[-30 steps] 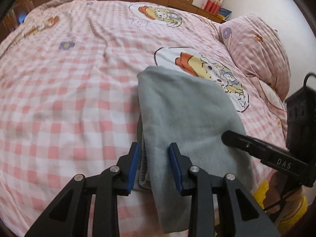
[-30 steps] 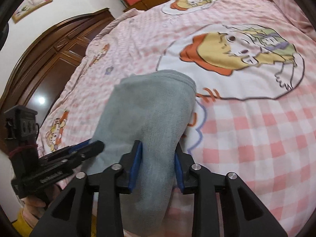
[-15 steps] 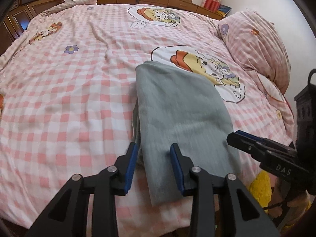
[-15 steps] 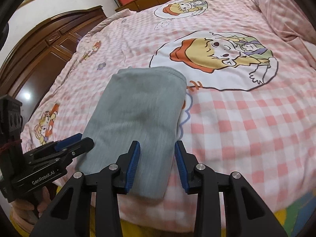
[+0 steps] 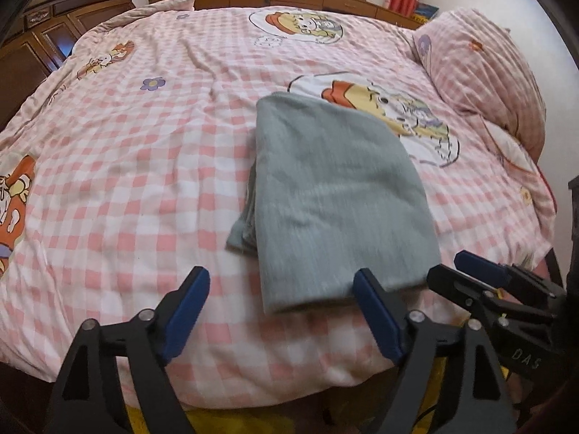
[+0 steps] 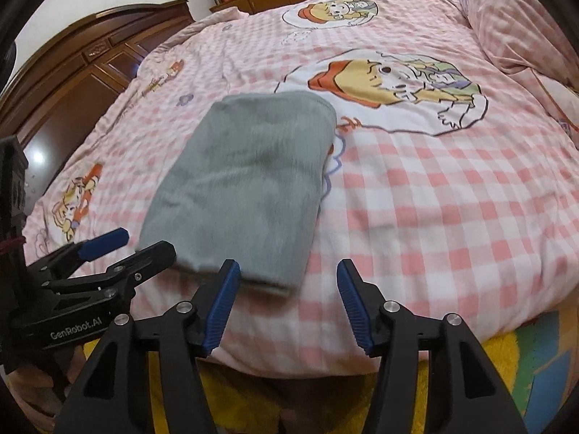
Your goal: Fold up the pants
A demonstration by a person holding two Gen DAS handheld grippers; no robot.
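Two grippers are in view, both with jaws spread wide and holding nothing. Left gripper [image 5: 280, 291] sits low at the near edge of the bed; its blue pads [image 5: 188, 311] are well apart, and the near end of the folded grey pants [image 5: 336, 195] lies just ahead of it, close to its right-hand finger but not between the pads. Right gripper [image 6: 287, 289] is likewise spread, its left pad near the near right corner of the pants [image 6: 246, 181], no contact evident. Pants lie flat on the pink checked bedspread [image 5: 126, 166] as a compact rectangle running away from both grippers, with a lower layer protruding slightly along the left edge in the left wrist view. Far end of the pants reaches a cartoon print [image 6: 391, 90] on the bedspread. Beyond and to the right of the left gripper rests a pink checked pillow [image 5: 485, 79]. Dark wooden furniture [image 6: 72, 86] stands to the left of the bed. From the right wrist view, the left gripper [image 6: 134, 246] appears at lower left, beside the near left corner of the pants.
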